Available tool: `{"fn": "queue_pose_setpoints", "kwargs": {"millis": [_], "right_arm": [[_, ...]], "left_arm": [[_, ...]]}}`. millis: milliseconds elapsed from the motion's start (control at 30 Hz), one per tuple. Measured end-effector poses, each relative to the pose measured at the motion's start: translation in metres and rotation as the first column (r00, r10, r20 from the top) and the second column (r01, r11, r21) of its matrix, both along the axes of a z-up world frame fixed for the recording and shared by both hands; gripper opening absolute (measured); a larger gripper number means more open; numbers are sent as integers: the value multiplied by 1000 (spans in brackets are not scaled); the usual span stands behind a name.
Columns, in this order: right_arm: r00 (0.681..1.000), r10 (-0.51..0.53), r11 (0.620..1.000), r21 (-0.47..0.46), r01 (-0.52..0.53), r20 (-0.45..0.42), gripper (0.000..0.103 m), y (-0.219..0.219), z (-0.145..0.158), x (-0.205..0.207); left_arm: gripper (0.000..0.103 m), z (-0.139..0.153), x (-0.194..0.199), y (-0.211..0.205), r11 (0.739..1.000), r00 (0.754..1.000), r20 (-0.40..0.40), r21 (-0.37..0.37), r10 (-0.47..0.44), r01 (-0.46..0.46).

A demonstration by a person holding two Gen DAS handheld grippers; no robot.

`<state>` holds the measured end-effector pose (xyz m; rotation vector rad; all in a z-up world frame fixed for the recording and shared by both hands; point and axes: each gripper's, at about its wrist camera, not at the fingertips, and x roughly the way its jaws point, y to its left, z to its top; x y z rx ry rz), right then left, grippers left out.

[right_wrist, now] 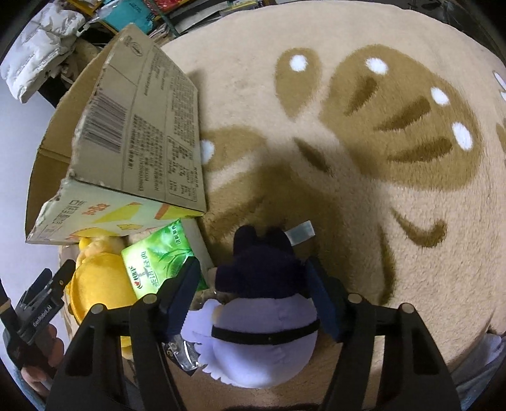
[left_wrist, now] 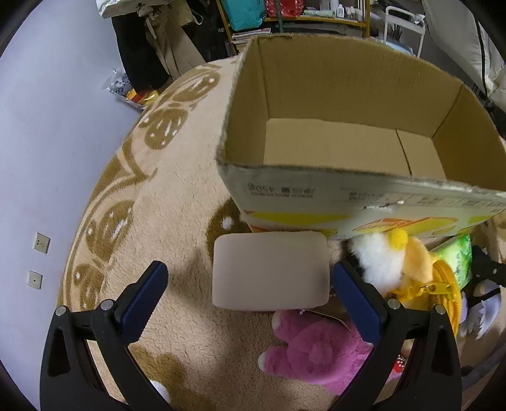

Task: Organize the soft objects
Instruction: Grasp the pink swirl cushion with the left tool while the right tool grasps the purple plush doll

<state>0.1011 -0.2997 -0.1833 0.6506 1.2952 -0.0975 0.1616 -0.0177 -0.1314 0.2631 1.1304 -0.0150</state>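
In the left wrist view an open, empty cardboard box point(left_wrist: 348, 104) stands on the rug. My left gripper point(left_wrist: 249, 287) is open, its blue pads either side of a beige foam block point(left_wrist: 270, 268) without touching it. A pink plush point(left_wrist: 316, 347) lies below the block, and a white and yellow plush point(left_wrist: 392, 262) to the right. In the right wrist view my right gripper point(right_wrist: 253, 297) is open around a dark navy and lavender plush point(right_wrist: 262, 316); whether the pads touch it is unclear. The box point(right_wrist: 126, 142) is upper left.
A green tissue pack point(right_wrist: 158, 262) and a yellow zip pouch point(right_wrist: 98, 281) lie beside the box. The round beige rug point(right_wrist: 363, 142) with brown mushroom patterns stretches right. Shelves and clutter point(left_wrist: 253, 19) stand behind the box. Grey floor point(left_wrist: 47, 126) is at left.
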Motion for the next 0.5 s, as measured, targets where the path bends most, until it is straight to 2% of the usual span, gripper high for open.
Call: {"fn": "queue_pose_setpoints", "kwargs": {"millis": [400,433,500], "right_arm": [[1000,-16,999,28,17,-22,73,-12,-17,6],[1000,-4,1000,28,5,-24,72,-10,-17,6],[1000,20,999,32,-19,-24,69,-3,-14,3]], "left_arm": [[102,-20,4,-12,999,999,-24,43,-21,22],[100,-21,4,-13,999,999,-30,34,-26,27],[91,-25,3,-15,999,999,-36,23,-31,32]]}}
